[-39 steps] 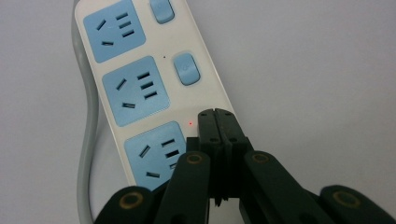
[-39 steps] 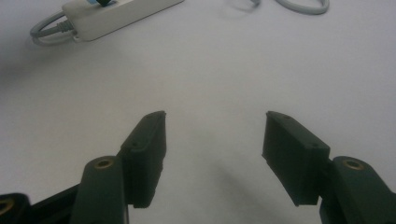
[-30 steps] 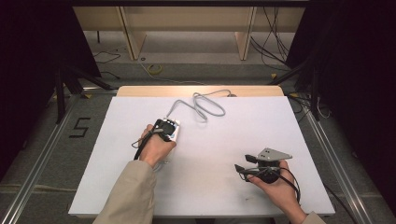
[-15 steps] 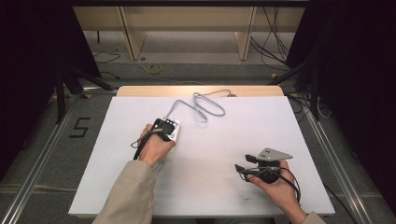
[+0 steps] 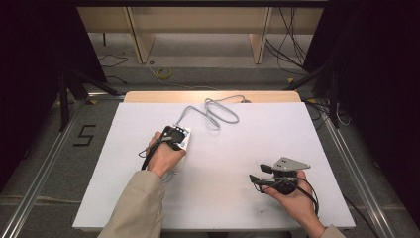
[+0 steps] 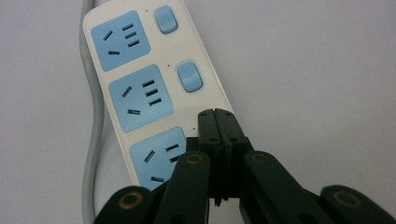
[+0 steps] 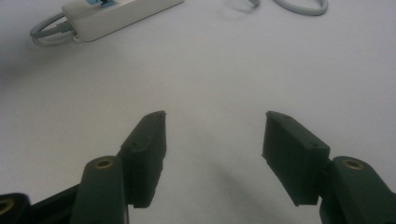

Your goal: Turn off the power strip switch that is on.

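Note:
A white power strip [image 5: 183, 137] with blue sockets and blue rocker switches [image 6: 190, 77] lies left of centre on the white table. Its grey cable [image 5: 218, 111] loops toward the far edge. My left gripper [image 5: 173, 134] points down onto the strip, jaws shut together with nothing between them. In the left gripper view the shut tips [image 6: 217, 114] lie over the strip [image 6: 140, 79] beside the nearest socket, covering the spot below the second switch. My right gripper [image 5: 255, 179] rests near the front right, pointing left, open and empty [image 7: 212, 135]. The strip [image 7: 116, 14] lies far ahead of it.
The white table top [image 5: 257, 134] has a wooden strip along its far edge [image 5: 213, 96]. Dark curtains flank both sides. Cables lie on the floor behind, and a "5" is marked on the floor [image 5: 85, 135] at the left.

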Motion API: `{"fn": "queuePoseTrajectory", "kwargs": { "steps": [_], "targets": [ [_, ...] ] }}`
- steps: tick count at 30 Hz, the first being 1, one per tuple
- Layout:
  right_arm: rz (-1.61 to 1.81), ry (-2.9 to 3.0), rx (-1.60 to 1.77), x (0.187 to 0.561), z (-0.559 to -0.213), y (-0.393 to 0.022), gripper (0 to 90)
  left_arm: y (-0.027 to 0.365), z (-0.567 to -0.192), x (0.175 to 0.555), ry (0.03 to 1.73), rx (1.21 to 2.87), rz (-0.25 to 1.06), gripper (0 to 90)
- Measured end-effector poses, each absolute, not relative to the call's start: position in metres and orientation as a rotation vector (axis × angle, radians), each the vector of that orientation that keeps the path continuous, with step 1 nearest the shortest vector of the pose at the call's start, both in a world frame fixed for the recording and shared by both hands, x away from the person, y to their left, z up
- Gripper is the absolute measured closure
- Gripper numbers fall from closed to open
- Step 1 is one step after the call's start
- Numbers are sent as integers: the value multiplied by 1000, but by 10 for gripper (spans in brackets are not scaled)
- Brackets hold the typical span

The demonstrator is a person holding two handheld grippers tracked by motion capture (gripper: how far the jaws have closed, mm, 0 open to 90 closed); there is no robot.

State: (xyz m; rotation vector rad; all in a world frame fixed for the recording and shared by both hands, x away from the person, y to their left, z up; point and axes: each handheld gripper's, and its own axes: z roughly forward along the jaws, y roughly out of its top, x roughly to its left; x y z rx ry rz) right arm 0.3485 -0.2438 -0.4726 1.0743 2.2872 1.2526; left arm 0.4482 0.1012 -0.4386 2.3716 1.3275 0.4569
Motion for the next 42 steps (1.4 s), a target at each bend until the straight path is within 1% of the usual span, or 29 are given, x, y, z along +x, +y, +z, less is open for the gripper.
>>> {"fn": "queuePoseTrajectory", "kwargs": {
  "steps": [20,33,35,42],
  "targets": [
    [1254,2283,1075,348,-472,-244,404,105,-434,446,1310,2321,507,895],
    [1255,2281,1074,348,-472,-245,404,108,-428,441,1302,2287,503,892],
    [1256,2280,1074,348,-472,-245,404,109,-427,441,1301,2282,504,873],
    [1256,2280,1073,348,-472,-245,404,110,-424,436,1275,2271,513,870]
  ]
}}
